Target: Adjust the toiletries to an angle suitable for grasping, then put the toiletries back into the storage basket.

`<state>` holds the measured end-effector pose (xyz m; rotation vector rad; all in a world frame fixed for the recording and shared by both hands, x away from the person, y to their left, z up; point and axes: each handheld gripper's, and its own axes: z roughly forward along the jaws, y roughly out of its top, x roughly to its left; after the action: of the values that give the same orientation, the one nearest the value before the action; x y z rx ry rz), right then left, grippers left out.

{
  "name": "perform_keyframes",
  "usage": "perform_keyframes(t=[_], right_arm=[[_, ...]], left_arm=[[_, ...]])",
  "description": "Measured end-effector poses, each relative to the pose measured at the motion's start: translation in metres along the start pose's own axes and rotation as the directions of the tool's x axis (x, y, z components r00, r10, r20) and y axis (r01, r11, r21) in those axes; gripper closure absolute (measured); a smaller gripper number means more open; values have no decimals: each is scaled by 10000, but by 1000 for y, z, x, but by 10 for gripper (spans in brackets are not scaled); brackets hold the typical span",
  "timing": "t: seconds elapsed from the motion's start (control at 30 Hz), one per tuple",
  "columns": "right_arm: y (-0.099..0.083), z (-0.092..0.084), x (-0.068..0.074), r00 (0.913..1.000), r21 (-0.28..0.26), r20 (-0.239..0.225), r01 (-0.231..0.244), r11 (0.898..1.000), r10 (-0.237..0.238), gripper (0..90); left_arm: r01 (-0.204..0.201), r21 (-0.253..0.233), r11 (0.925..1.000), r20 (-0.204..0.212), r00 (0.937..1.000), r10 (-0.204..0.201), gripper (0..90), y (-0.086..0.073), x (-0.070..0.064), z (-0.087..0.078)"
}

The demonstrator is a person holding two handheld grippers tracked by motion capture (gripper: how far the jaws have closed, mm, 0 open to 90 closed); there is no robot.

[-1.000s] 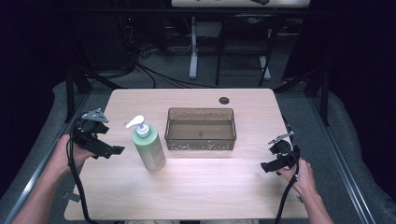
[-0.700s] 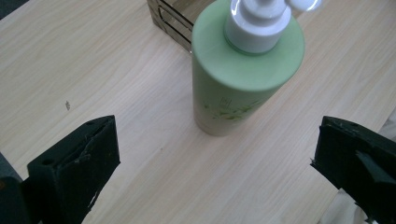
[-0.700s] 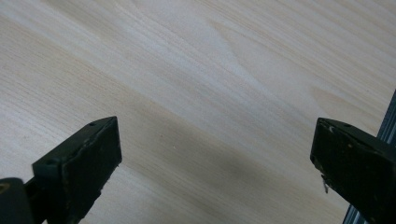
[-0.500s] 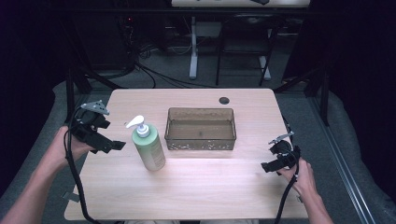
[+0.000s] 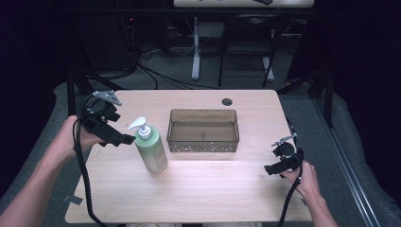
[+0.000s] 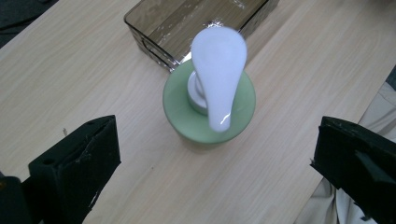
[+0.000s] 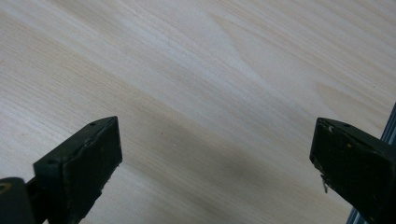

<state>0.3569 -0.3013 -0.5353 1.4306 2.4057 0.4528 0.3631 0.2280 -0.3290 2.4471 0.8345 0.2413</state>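
Note:
A green soap bottle point(image 5: 152, 150) with a white pump head point(image 5: 140, 126) stands upright on the wooden table point(image 5: 203, 189), left of centre. My left gripper point(image 5: 124, 138) is open, raised above the table, just left of the pump head and tilted down at it. Seen from the left gripper view, the bottle point(image 6: 184, 109) and its pump point(image 6: 218, 70) lie ahead between the wide-apart jaws, untouched. My right gripper point(image 5: 270, 169) hovers low over the table's right side, open, with bare wood point(image 7: 196, 93) between its jaws.
A clear brown plastic bin point(image 5: 203, 131) sits empty at the table's centre, just right of the bottle; its corner point(image 6: 154, 32) lies beyond the bottle. A round cable hole point(image 5: 227, 101) is near the far edge. Dark floor, cables and table legs lie beyond.
My left gripper has risen and moved right toward the pump head of the bottle, tilting down over it. The right gripper has stayed put.

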Motion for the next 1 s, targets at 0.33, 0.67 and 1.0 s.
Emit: perform_keyframes(t=[0.33, 0.67, 1.0], right_arm=[[-1, 0, -1, 10000, 58, -9, 14, 10000, -14, 21], [-1, 0, 0, 9999, 164, -68, 96, 9998, -95, 32], [0, 1, 0, 9999, 186, -126, 85, 9998, -83, 31]], left_arm=[[-407, 759, 9963, -79, 9991, 414, 17, 25, -3, 6], [-923, 1462, 9849, 100, 9957, 919, 15, 42, -8, 21], [-1038, 1994, 9744, 419, 9944, 973, 17, 49, -3, 34]])
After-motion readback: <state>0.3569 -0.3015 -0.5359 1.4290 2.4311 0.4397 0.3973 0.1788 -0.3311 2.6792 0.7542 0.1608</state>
